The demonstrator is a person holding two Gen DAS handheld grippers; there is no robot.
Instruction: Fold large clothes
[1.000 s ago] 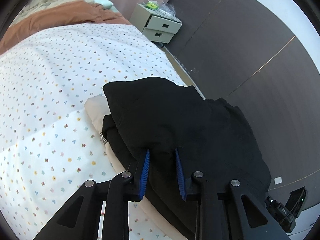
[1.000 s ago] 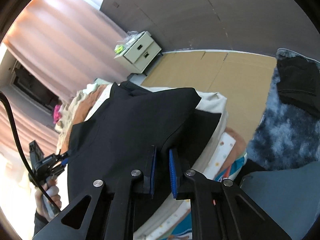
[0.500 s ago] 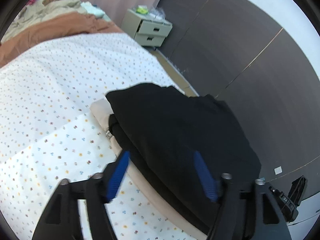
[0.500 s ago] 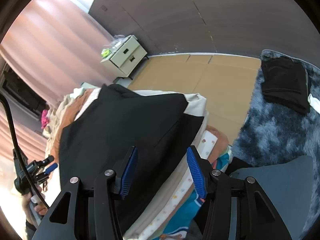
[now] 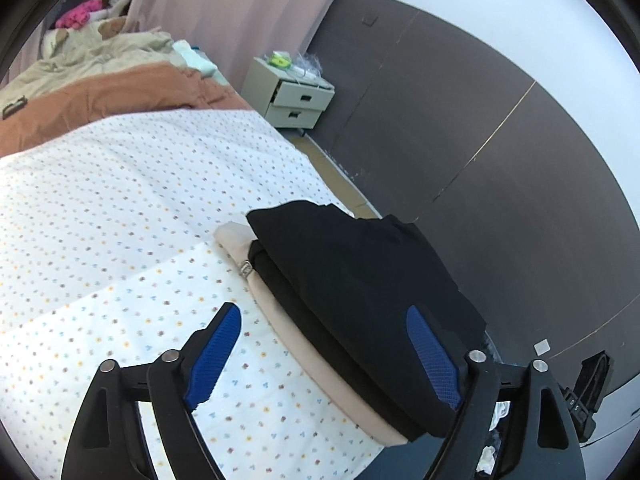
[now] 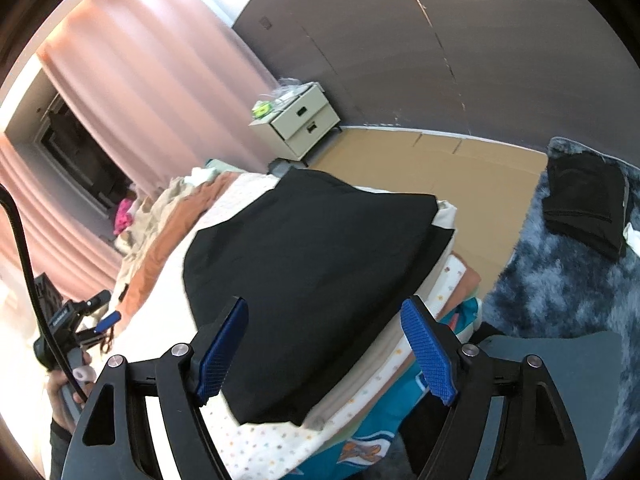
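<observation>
Left gripper [image 5: 322, 354]: jaws stand wide apart, having just been opening; nothing is pinched between the blue pads [image 5: 214, 356], which frame the near edge of the pile without pressing on it.
Right gripper [image 6: 326, 354]: jaws likewise spread, having just been opening; the cloth lies beyond and below the pads, not clamped.
Black garment [image 5: 360, 280]: folded into a flat packet, resting on top of a cream garment [image 5: 320, 356] at the right edge of the bed.
Bed cover [image 5: 120, 220]: white with small coloured dots; it is bare to the left of the pile.
Change since a second ago: both tools were closed on the near hem of the black cloth; now both have released it and stand higher and farther back from the pile.
Meaning for the task: the fold appears complete and the garment set down; judged from its tidy edges, this piece needs little more than perhaps a smoothing.
Far background: a brown blanket [image 5: 100, 100] and a bedside drawer unit [image 5: 296, 100].
Floor, right: a grey shaggy rug [image 6: 560, 280] bearing another dark folded item [image 6: 584, 200].
Person: a hand [image 6: 66, 392] holds the other tool at far left in the right-wrist view.
</observation>
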